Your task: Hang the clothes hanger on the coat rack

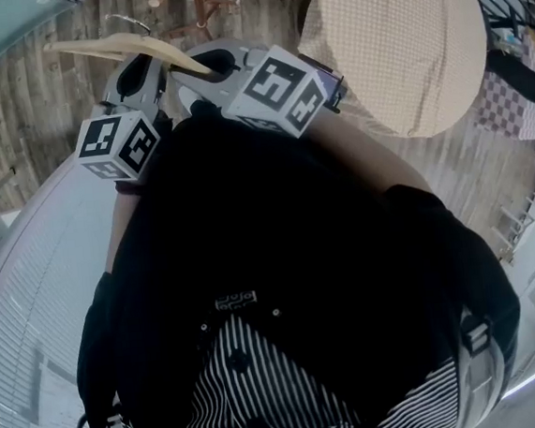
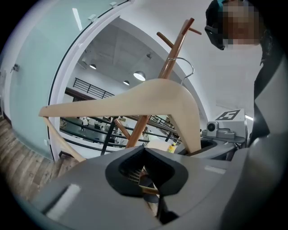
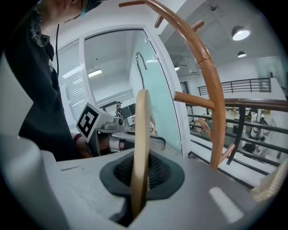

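The hanger was held up beside the coat rack, its hook clear of the rack's pegs. The right gripper had its jaws clamped on one wooden arm of the hanger, on the side away from the rack. The left gripper had its jaws closed on the thin lower bar, nearer the rack's pole

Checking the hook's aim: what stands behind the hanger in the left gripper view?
The coat rack's wooden pole rises behind the hanger, with pegs showing above and the pole reappearing below. The stretch crossing the hanger is covered.
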The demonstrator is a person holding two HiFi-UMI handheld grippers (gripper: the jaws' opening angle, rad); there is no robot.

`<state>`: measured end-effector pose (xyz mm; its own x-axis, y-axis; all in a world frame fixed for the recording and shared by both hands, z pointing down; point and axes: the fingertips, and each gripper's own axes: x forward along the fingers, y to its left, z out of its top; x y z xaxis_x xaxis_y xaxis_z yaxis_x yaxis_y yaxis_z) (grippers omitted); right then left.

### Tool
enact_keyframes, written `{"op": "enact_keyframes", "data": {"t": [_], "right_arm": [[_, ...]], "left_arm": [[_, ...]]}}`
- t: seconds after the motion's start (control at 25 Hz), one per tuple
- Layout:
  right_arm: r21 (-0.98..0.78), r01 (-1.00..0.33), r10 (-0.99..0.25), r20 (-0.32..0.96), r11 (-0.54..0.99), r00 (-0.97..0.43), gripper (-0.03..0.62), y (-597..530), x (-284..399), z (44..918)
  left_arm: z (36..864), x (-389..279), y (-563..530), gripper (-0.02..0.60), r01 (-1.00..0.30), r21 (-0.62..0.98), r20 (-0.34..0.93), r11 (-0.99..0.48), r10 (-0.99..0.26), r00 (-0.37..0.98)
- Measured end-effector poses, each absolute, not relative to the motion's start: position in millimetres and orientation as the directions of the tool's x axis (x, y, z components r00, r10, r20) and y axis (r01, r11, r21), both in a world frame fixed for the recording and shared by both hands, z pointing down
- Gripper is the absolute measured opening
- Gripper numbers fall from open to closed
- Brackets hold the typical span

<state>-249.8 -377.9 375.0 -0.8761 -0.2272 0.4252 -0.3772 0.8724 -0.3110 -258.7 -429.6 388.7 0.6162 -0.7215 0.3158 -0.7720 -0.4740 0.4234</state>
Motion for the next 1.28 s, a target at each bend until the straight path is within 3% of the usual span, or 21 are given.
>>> {"op": "enact_keyframes", "data": {"t": [0.6,0.96,1.28], "right_arm": [[-0.387,-0.421,-0.241,0.434,0.820,-0.868,0.017,-406,-222,382],[-0.386,-0.371,-0.143,0.505,0.845,-0.851,0.017,-394,-223,401],[-0.434,-0.389,-0.130,0.516,0.812,-0.847,0.017,-397,-215,412]], "left_arm": [[383,-246,-443,-0.002,-0.784,0.412,0.316,-0.464,-0.735,0.600],[385,-248,-451,-0.002,-0.781,0.432,0.319,-0.450,-0.734,0.600],[393,-237,-450,-0.002,-0.773,0.438,0.339,-0.459,-0.712,0.614]]}}
